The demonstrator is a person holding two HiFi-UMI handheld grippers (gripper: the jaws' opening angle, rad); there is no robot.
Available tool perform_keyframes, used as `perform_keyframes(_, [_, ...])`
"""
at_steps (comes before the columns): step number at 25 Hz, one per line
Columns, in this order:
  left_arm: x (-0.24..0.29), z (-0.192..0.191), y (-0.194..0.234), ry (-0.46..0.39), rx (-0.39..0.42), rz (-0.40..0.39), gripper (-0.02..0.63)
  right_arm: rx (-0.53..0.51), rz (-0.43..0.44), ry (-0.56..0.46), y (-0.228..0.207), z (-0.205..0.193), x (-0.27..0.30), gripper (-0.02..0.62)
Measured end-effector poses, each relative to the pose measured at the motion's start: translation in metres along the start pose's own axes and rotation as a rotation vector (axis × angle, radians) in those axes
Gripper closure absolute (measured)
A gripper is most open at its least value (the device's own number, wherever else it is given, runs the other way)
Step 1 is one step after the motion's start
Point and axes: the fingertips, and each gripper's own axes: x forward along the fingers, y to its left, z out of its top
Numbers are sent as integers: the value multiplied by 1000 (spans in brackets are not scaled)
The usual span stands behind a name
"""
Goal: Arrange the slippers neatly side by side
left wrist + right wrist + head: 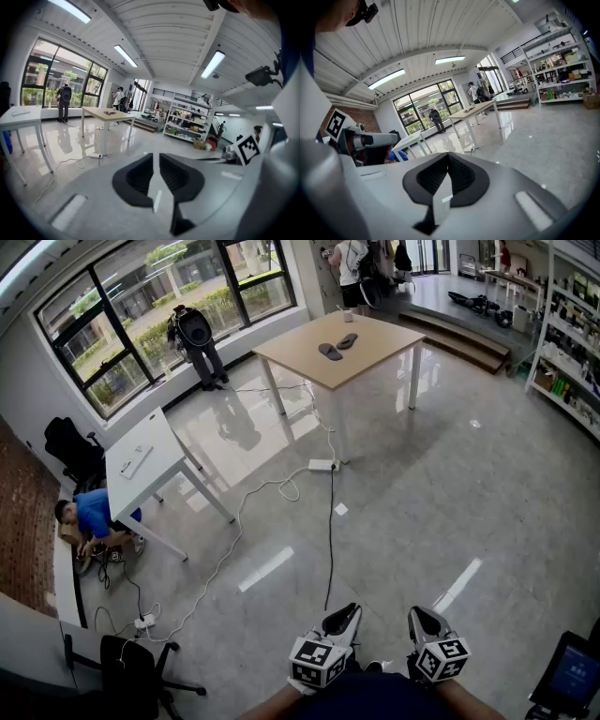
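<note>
Two dark slippers (330, 352) (348, 340) lie on the wooden table (300, 357) far across the room, one angled away from the other. Both grippers hang low at the near edge of the head view, well away from that table. My left gripper (342, 617) holds nothing, and its jaws stand a narrow slit apart (156, 158). My right gripper (424, 619) is shut with nothing in it, its jaws meeting at the tips (448, 157). The left gripper view shows the table (101, 111) small in the distance, with the slippers (110, 112) on top.
A power strip (322, 465) and trailing cables (330, 540) cross the glossy floor between me and the table. A white desk (141, 465) stands at left with a person (89, 517) crouched beside it. Another person (197, 338) stands at the window. Shelves (567, 362) line the right wall.
</note>
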Motion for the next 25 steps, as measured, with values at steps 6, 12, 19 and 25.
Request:
perform_keyframes(6, [25, 31, 65, -33, -62, -37, 601, -4, -27, 33, 8, 15, 69, 584])
perform_keyframes(12, [48, 58, 124, -57, -141, -53, 601, -23, -74, 43, 9, 48, 122, 584])
perform_keyframes(19, [79, 82, 178, -46, -158, -74, 601, -63, -92, 32, 16, 78, 178, 584])
perform_keyframes(25, [114, 93, 193, -18, -160, -106, 601, -57, -123, 39, -3, 93, 206, 584])
